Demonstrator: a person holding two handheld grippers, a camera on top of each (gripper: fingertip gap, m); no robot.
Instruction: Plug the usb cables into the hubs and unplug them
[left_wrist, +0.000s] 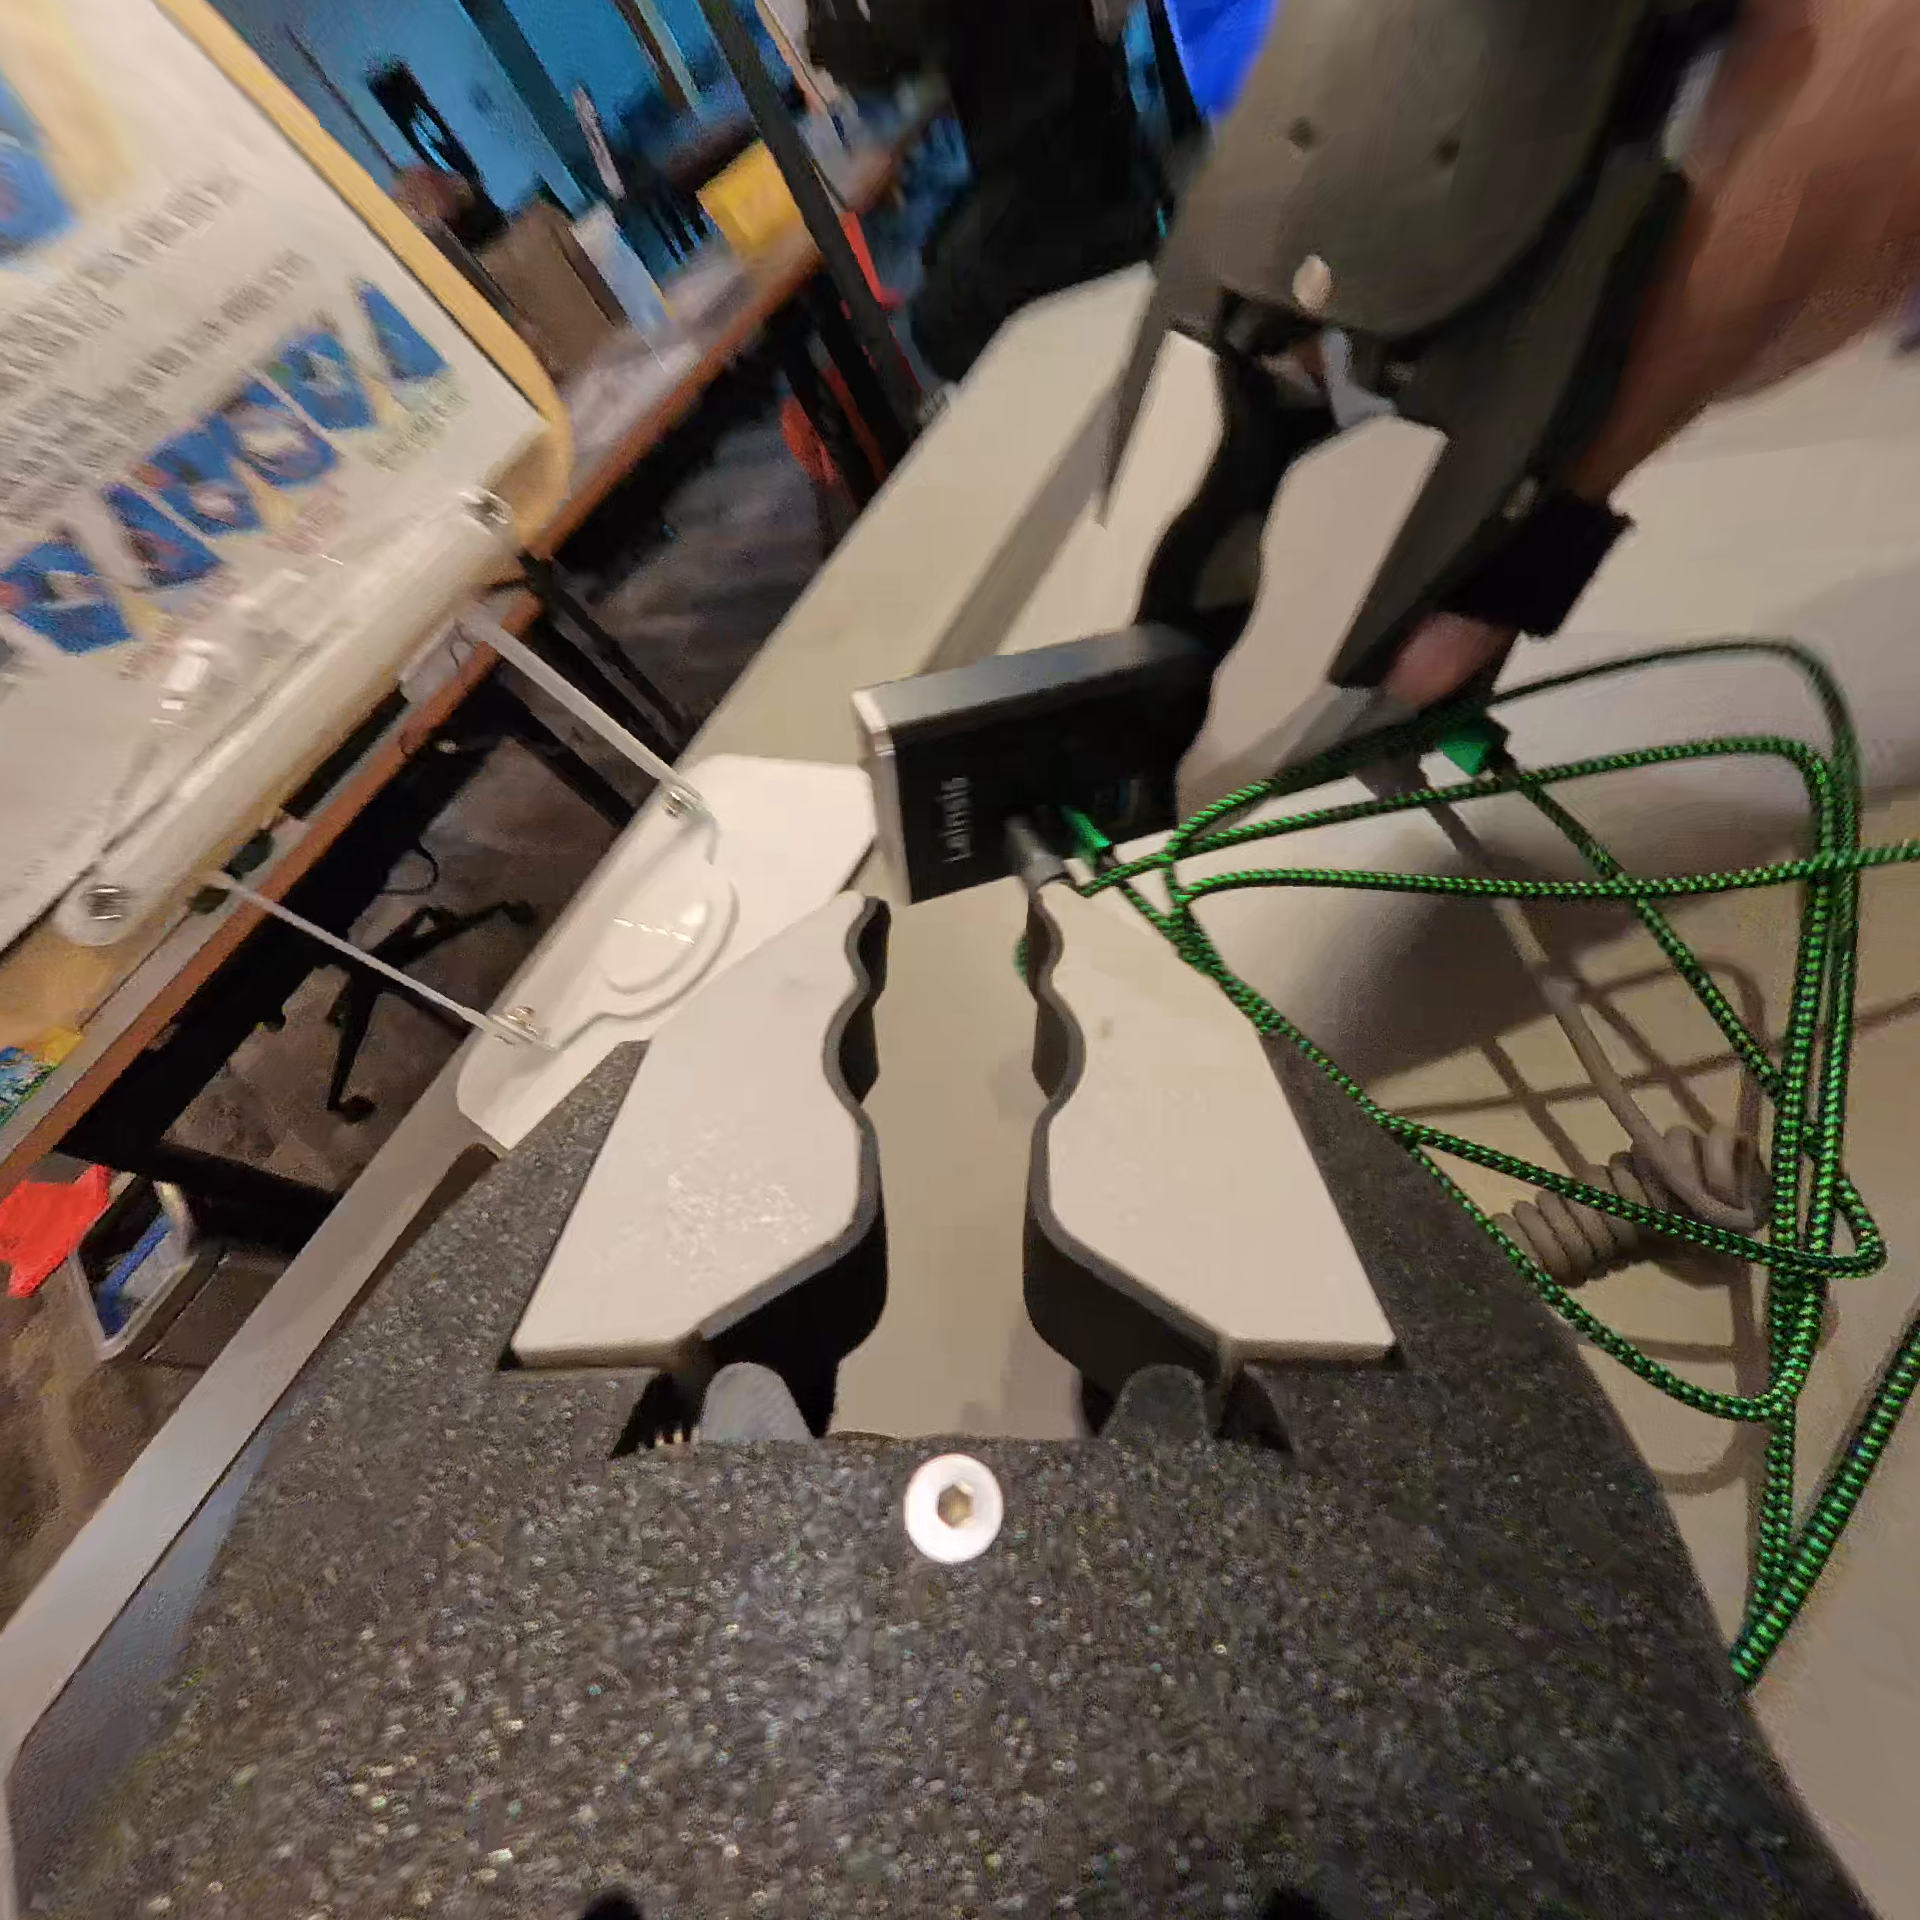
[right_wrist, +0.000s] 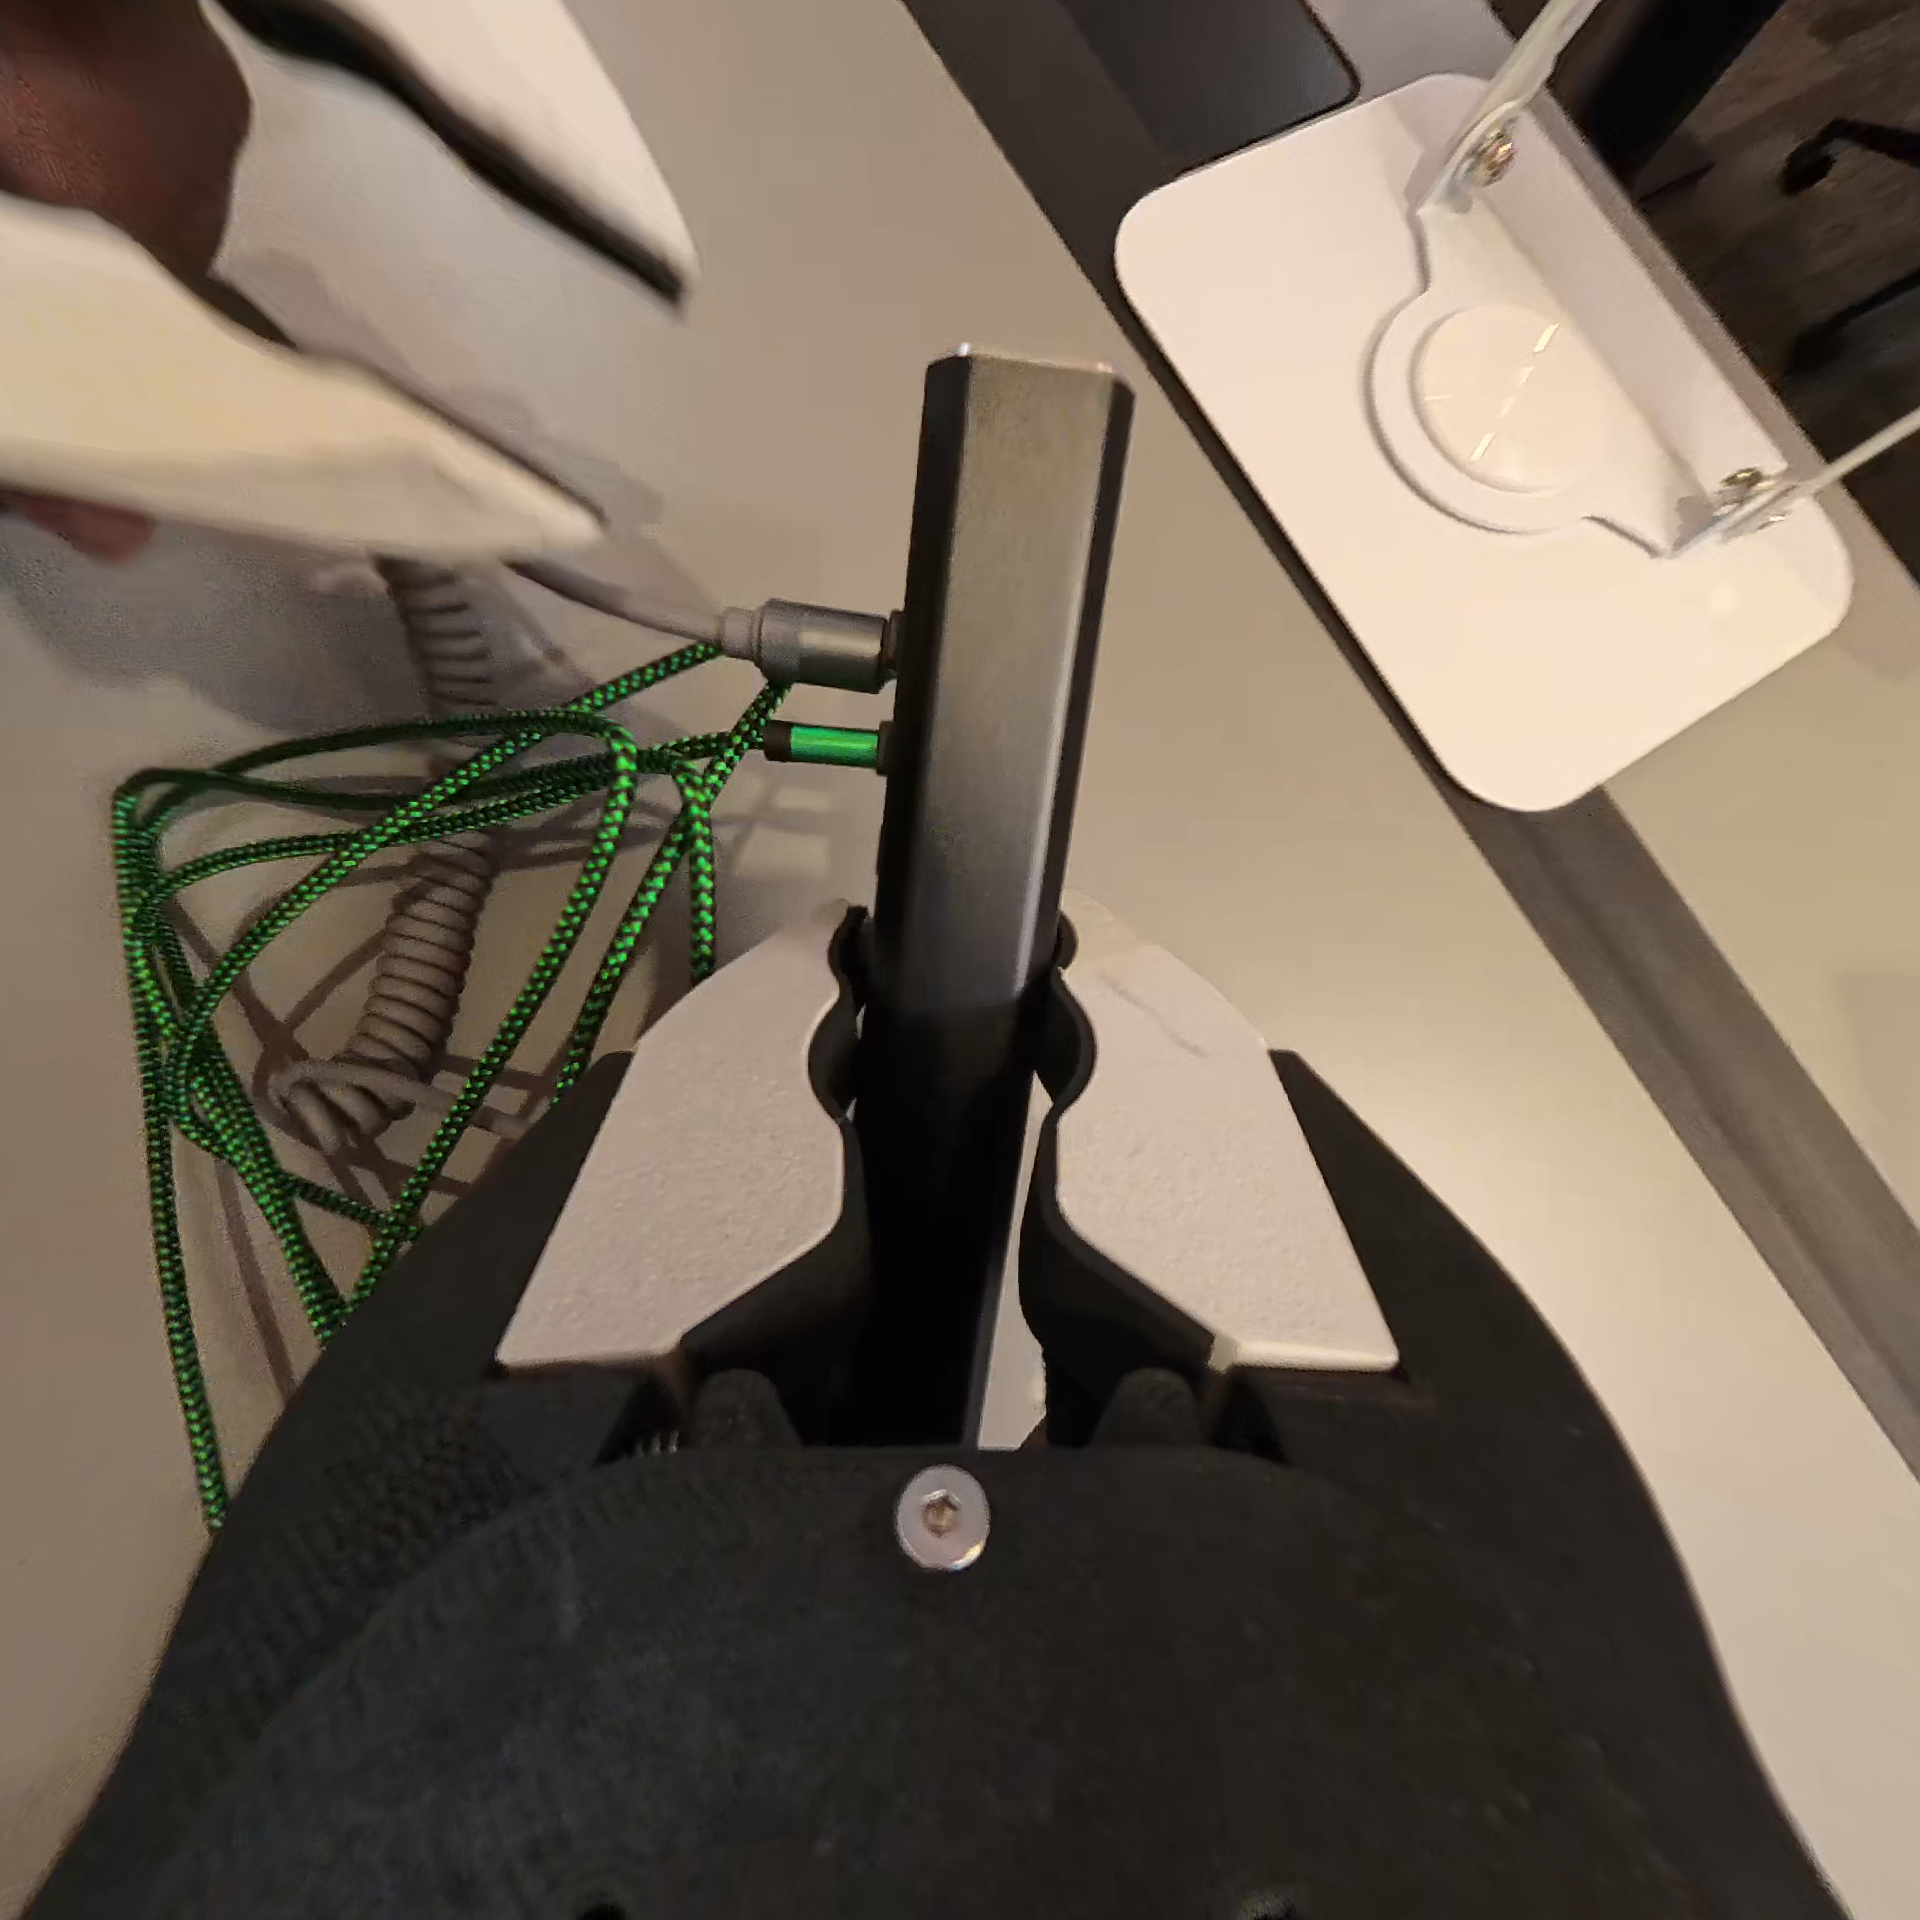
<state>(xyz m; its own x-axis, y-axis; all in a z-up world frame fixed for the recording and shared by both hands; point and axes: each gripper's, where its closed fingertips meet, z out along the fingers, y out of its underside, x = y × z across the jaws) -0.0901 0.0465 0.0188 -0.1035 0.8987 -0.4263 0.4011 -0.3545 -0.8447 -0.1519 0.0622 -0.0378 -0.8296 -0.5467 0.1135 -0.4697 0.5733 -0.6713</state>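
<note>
- Hub (right_wrist: 987, 675): near end hidden between the right gripper (right_wrist: 951, 971) fingers; its port face is edge-on in the right wrist view, so free ports cannot be counted.
- Left gripper (right_wrist: 312, 416) in the right wrist view: motion-blurred, cut off by the left and top edges.
- Green cable (left_wrist: 1558, 883): far end runs off the picture's right edge.
- Grey cable (right_wrist: 416, 987): partly hidden under the blurred gripper.
- Poster (left_wrist: 208, 468) and shelves behind: blurred.

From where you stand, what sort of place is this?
Probably a workshop or lab: a pale worktable, a cluttered bench behind it, and a propped-up printed poster on a clear stand.
</note>
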